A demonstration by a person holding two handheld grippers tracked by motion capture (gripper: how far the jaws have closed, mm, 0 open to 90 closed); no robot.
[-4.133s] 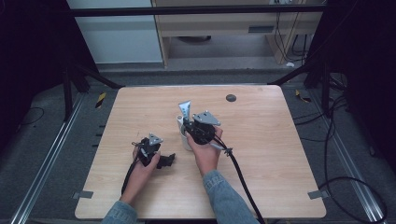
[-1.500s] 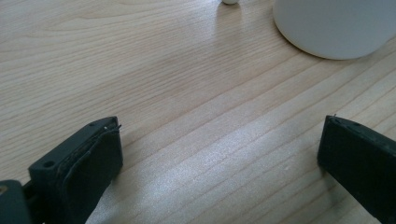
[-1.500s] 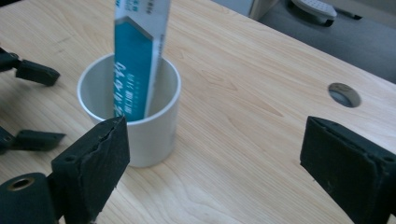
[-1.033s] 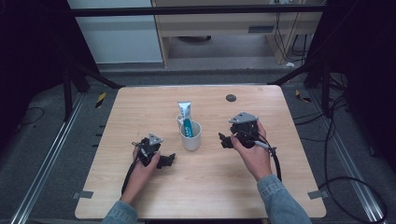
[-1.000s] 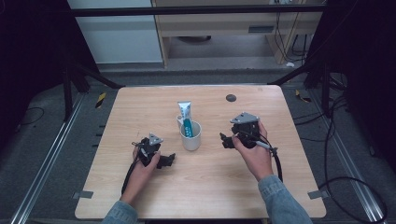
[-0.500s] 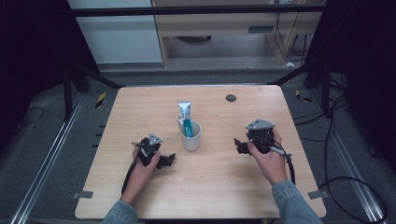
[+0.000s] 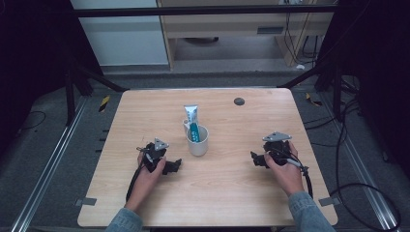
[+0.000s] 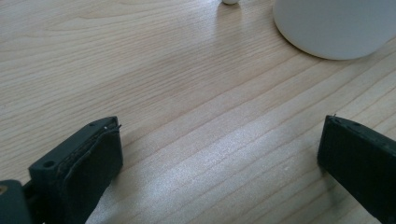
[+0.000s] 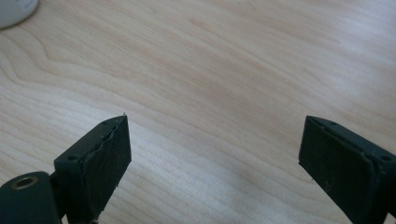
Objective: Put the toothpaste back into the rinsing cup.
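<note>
We rest left claw (image 7: 175,166) and right claw (image 7: 255,159) spread on tabletop (image 7: 232,193), flanking mug (image 7: 197,140) holding toothpaste (image 7: 192,117).

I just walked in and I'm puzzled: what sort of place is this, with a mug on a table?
Probably a lab or workshop set up for recording. A bare wooden table stands amid black frame struts, loose cables trail across the floor, and a person holds a cabled gripper in each hand.
</note>
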